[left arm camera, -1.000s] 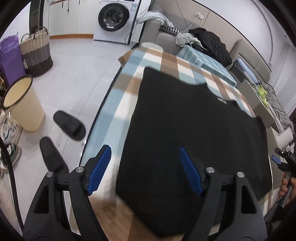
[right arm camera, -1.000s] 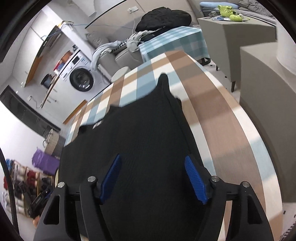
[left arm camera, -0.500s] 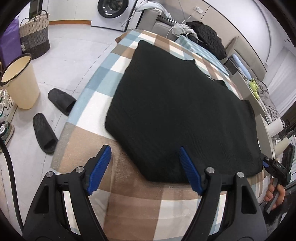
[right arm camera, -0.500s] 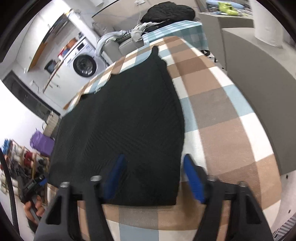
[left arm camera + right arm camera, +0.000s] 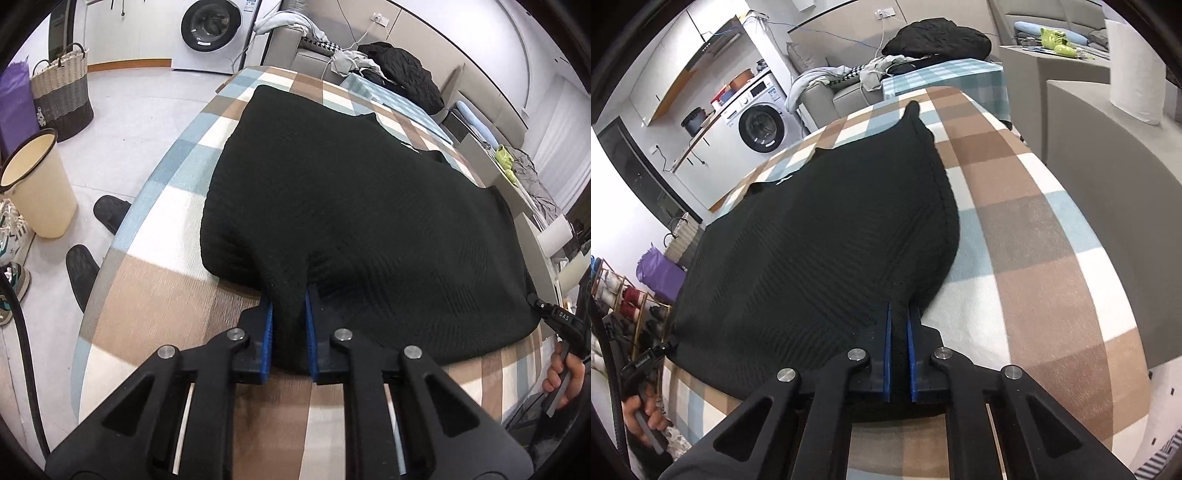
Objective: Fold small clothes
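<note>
While the left tongs (image 5: 289,310) are closing, their blue pads (image 5: 266,339) already pinch a raised ridge of the near hem of the black knitted garment (image 5: 351,206), and the cloth bunches up into a narrow fold between them. The right tongs (image 5: 899,314) stand pressed together on the same hem at the garment's other near corner, with a thin strip of black knit (image 5: 820,251) caught between their blue pads (image 5: 886,350).

From the left wrist view, the right tongs' black tip (image 5: 554,317) shows at the garment's far right corner, with the person's right hand (image 5: 565,373) below it. From the right wrist view, the person's left hand (image 5: 639,410) shows low at the left edge, wrapped round a dark handle.

The garment lies spread flat across most of the table (image 5: 155,288), which wears a checked cover of brown, pale blue and white; its neck end points away from the tongs, with a small white label there. Bare cover shows along the near edge and down both sides.

On the floor left of the table lie two black slippers (image 5: 110,214), near a cream bin (image 5: 37,184) and a woven basket (image 5: 61,96). Farther back stand a washing machine (image 5: 214,33) and a grey sofa (image 5: 295,55) heaped with clothes
</note>
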A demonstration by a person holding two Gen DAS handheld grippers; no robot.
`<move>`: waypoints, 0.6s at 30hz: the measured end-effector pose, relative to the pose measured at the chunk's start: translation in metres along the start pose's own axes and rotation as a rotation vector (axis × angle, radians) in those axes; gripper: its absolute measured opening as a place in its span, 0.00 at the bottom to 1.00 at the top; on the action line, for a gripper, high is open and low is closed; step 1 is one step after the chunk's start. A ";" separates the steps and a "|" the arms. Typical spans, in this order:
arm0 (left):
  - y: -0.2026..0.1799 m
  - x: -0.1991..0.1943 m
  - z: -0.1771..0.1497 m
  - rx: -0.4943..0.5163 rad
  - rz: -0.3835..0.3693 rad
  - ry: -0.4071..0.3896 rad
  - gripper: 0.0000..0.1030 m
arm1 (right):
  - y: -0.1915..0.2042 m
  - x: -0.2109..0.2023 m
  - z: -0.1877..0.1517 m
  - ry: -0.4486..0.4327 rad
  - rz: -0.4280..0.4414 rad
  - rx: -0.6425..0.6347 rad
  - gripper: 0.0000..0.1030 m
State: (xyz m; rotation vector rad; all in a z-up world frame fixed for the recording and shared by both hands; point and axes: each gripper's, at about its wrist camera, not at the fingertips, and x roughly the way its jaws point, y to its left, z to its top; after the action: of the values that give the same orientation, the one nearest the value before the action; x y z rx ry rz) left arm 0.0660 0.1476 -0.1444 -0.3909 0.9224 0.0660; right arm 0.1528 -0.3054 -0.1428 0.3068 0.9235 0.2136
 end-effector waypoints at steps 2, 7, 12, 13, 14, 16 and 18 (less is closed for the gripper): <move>0.001 -0.004 -0.004 0.006 0.001 0.005 0.11 | 0.000 -0.002 -0.003 0.007 -0.003 -0.004 0.06; 0.005 -0.012 -0.008 -0.003 -0.012 0.003 0.15 | -0.001 -0.007 -0.006 0.017 -0.014 -0.009 0.07; 0.011 -0.024 0.001 -0.025 0.032 -0.015 0.30 | 0.000 -0.019 0.005 -0.029 -0.045 0.010 0.34; 0.011 -0.029 0.001 -0.022 0.038 -0.030 0.34 | 0.003 -0.024 0.008 -0.045 -0.050 0.002 0.35; 0.010 -0.033 0.003 -0.018 0.046 -0.045 0.37 | 0.006 -0.028 0.009 -0.051 -0.046 -0.008 0.36; 0.008 -0.039 0.008 -0.015 0.054 -0.071 0.46 | 0.017 -0.031 0.014 -0.067 -0.041 -0.038 0.42; 0.002 -0.043 0.010 0.000 0.032 -0.087 0.47 | 0.032 -0.027 0.018 -0.074 -0.028 -0.073 0.48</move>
State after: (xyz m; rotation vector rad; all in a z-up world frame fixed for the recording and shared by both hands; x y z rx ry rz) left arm 0.0471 0.1578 -0.1058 -0.3704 0.8425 0.1117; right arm 0.1503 -0.2872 -0.1011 0.2325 0.8441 0.2088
